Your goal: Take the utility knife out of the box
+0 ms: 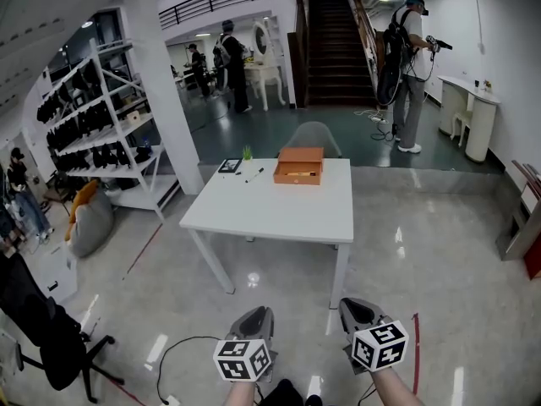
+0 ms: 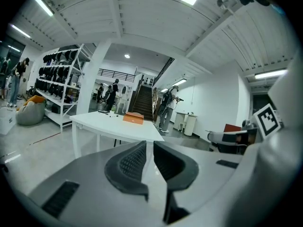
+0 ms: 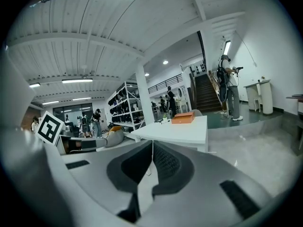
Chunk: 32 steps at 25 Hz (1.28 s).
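One white table [image 1: 262, 205], orange box [image 1: 299, 165] on top; staircase [image 1: 338, 49] behind.

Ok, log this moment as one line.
left gripper: shut, empty | right gripper: shut, empty | orange box: far side of white table, not yet reached | utility knife: not visible

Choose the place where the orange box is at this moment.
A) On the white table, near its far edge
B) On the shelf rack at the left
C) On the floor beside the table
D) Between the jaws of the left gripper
A: the head view shows the orange box resting on the white table, close to its far edge.
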Each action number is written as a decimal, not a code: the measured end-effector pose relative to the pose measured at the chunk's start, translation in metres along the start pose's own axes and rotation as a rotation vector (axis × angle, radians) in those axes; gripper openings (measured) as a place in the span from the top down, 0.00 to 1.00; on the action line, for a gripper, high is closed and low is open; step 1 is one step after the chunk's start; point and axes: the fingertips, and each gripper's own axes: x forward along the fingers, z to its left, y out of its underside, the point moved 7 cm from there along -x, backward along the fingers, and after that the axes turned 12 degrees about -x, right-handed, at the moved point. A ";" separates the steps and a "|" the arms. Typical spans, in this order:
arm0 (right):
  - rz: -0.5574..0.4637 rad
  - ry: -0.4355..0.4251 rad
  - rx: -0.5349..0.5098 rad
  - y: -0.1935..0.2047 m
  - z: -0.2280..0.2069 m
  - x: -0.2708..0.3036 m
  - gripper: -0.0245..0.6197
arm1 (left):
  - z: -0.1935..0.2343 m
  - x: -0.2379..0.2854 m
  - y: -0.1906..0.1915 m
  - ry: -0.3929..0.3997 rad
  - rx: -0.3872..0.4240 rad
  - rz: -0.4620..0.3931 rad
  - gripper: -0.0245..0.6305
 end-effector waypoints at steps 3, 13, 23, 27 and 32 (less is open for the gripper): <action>0.000 -0.003 0.007 0.003 -0.004 0.005 0.96 | 0.003 0.005 0.001 -0.008 -0.001 0.005 0.91; 0.014 -0.003 0.021 0.002 -0.021 0.038 0.96 | 0.019 0.037 -0.008 -0.006 -0.011 0.021 0.83; 0.035 0.007 0.023 -0.014 -0.051 0.111 0.96 | 0.051 0.109 -0.042 0.019 -0.015 0.034 0.82; 0.043 0.016 0.023 -0.025 -0.065 0.156 0.96 | 0.074 0.148 -0.066 0.034 -0.011 0.036 0.81; 0.057 0.026 0.013 -0.042 -0.078 0.215 0.96 | 0.109 0.197 -0.099 0.044 -0.014 0.037 0.80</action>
